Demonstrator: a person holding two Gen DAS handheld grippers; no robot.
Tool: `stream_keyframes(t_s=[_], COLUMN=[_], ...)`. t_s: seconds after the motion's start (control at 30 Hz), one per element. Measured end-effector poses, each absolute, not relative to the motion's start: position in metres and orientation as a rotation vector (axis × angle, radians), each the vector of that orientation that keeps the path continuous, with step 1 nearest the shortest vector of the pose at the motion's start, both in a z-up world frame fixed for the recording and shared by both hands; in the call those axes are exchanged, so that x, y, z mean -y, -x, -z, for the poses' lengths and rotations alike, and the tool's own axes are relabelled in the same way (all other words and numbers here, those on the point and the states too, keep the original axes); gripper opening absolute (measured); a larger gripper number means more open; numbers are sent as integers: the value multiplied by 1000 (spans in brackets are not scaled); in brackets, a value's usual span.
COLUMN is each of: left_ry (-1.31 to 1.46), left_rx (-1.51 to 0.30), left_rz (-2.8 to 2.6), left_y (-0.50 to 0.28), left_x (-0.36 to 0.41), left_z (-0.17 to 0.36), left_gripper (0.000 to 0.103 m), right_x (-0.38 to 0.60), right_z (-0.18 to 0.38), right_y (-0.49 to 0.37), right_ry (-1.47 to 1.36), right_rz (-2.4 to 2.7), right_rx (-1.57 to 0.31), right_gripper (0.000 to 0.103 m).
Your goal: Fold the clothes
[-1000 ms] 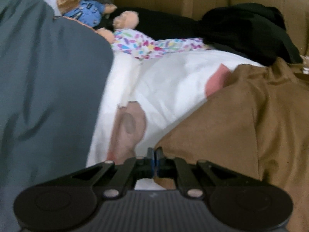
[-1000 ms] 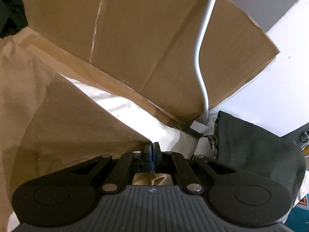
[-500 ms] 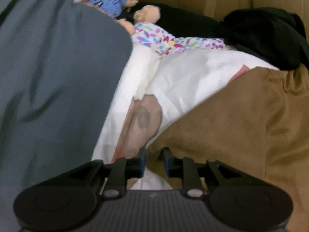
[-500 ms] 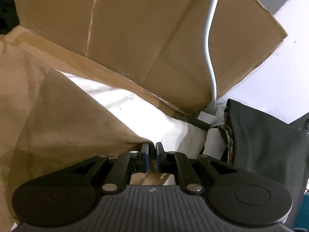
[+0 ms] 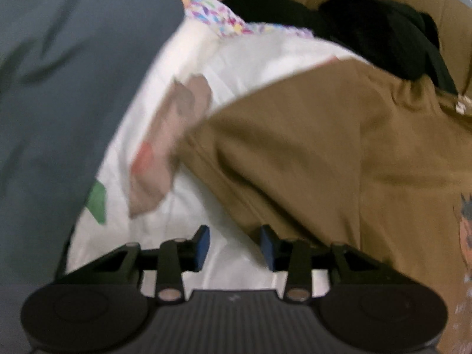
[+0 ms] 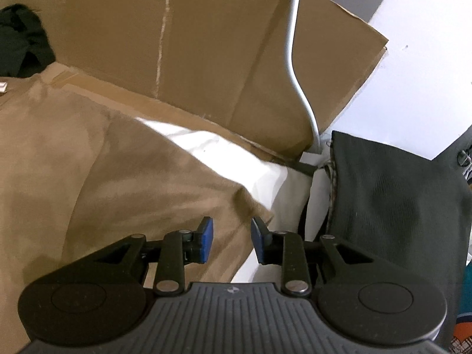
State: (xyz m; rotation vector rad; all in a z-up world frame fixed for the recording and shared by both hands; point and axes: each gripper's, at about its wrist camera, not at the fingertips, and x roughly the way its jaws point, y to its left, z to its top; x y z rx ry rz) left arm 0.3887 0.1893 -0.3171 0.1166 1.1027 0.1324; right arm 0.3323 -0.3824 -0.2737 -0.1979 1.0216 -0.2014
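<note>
Both the left gripper (image 5: 235,243) and the right gripper (image 6: 229,240) are opening with nothing pinched, letting go of the brown shirt (image 5: 318,159) spread on the white sheet (image 5: 259,59), so the next fold likely needs a fresh edge grip.

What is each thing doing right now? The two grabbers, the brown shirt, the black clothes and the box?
Left gripper: jaws opening, nothing pinched between them.
Right gripper: jaws opening, brown cloth below, not pinched.
Brown shirt: lying spread on the white sheet, let go.
Black clothes: bunched in a heap, not folded.
Cardboard box: flaps open.
Grey cloth: hanging close at the left.
</note>
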Motion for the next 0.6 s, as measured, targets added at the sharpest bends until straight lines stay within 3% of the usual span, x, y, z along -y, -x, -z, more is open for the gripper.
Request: stream_keyframes(t_s=[0.17,0.27,0.6], left_ry=[-37,53,34], left_rx=[-1088,-1095,-1044], left_rz=[-135,-84,-95], left_y=[-386,-382,-366], left_x=[-191,-195,-222], left_z=[328,333,297], left_gripper=[41,1,0], right_x=[382,380,369], right_z=[270,274,292], right_y=[-318,-311,-296], right_ry=[181,165,118], right_rz=[180,149,113], right_rx=[-1011,-1018,-1059], right_gripper=[32,32,32])
